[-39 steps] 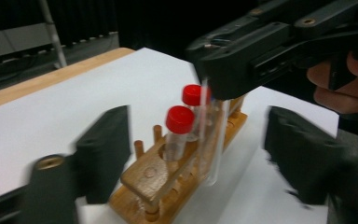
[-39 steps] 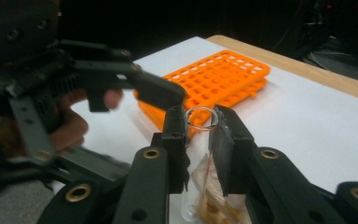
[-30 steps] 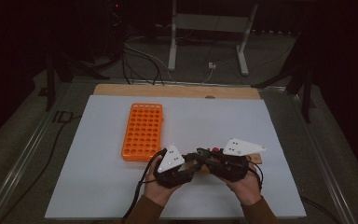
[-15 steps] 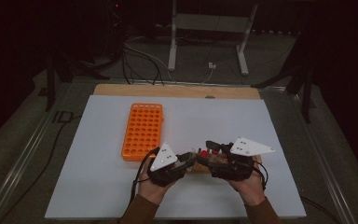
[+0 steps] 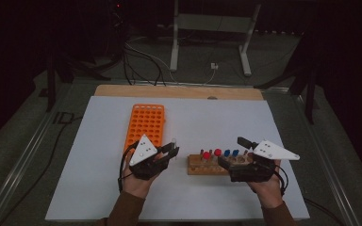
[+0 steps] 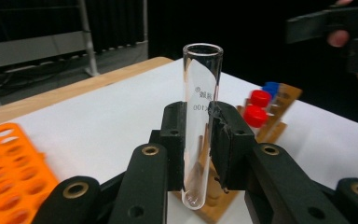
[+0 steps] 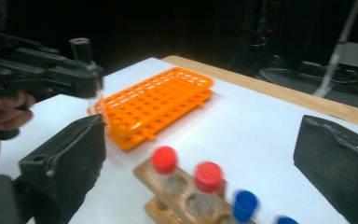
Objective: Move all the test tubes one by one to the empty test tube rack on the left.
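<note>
Glass tube (image 6: 200, 121): uncapped, upright, clamped mid-length in the left gripper (image 5: 169, 153), left of the wooden rack (image 5: 207, 165), presumably for transfer.
Right gripper (image 5: 242, 141): jaws wide apart, empty, near the wooden rack's right end.
Orange rack (image 5: 144, 123): empty, far-left, probably the destination.

The high view is fixed above the person's side, facing forward and down over the whole tabletop (image 5: 99, 188). The left gripper view sits close behind its own jaws, facing across toward the wooden rack (image 6: 279, 122). The right gripper view looks along its jaws, near the tabletop, toward the orange rack (image 7: 156, 105). All three views share both racks.
</note>
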### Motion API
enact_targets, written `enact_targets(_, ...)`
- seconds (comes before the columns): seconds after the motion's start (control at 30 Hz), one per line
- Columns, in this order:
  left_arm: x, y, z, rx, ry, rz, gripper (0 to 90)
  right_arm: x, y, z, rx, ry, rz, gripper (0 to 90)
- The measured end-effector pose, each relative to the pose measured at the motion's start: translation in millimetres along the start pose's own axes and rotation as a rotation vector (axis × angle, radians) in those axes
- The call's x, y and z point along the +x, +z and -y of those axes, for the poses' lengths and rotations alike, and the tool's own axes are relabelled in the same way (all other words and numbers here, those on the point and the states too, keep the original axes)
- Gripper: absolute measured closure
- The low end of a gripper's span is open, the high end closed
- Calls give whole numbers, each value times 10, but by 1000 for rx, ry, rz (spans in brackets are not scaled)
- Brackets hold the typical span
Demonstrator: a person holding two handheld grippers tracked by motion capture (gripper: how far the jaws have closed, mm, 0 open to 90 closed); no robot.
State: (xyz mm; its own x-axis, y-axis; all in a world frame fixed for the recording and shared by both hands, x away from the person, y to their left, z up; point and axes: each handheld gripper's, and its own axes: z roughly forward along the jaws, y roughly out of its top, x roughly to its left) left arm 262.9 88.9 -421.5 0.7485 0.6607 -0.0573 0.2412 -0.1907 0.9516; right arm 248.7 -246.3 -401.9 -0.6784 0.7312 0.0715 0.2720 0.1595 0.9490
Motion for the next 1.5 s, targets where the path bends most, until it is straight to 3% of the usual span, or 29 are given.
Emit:
enact_targets(0.33,236,12,16,-9,-12,-74,762,-166,-153,69,-10,0,80,0)
enact_targets(0.67,505,142,-17,-27,-29,-153,762,-269,-252,88,-23,31,114,0)
enact_targets(1.07,820,418,-34,-12,-32,-249,761,-308,-272,101,-28,43,115,0)
enact_targets(1.5,1019,739,112,45,-90,-338,762,-304,-264,103,-33,44,107,0)
